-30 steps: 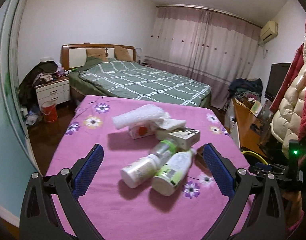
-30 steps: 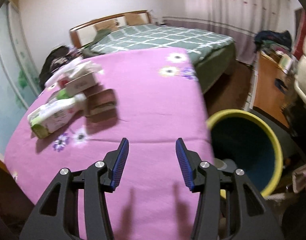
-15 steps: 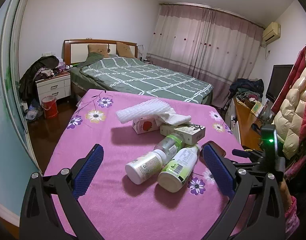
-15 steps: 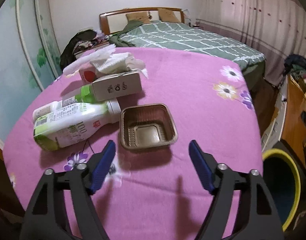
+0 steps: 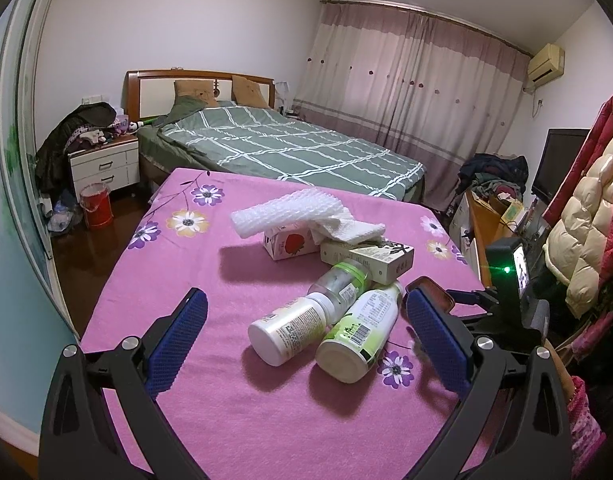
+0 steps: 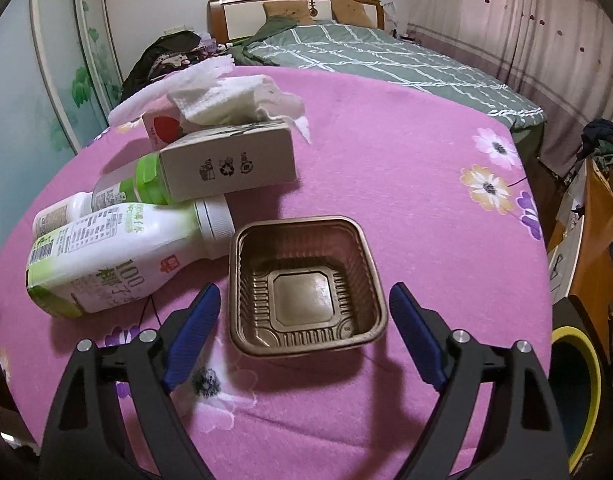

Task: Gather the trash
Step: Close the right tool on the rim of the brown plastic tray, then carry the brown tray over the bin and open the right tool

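The brown square plastic tray (image 6: 308, 284) near the bench's (image 6: 406, 208) right edge looks light and flimsy; pinch opposite rims gently. The right claw (image 6: 304, 332), just spread, straddles it untouched; the left claw (image 5: 306, 344) gapes empty.

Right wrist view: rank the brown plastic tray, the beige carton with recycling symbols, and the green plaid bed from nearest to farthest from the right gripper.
1. Brown plastic tray: just ahead of the open right gripper, between its fingers.
2. Beige carton: farther back, left, resting on the bottles.
3. Green plaid bed: beyond the pink tablecloth's far edge.

Two bottles (image 5: 326, 332) lie between the wide-open left gripper (image 5: 306, 336) on a pink tablecloth (image 5: 266, 420).
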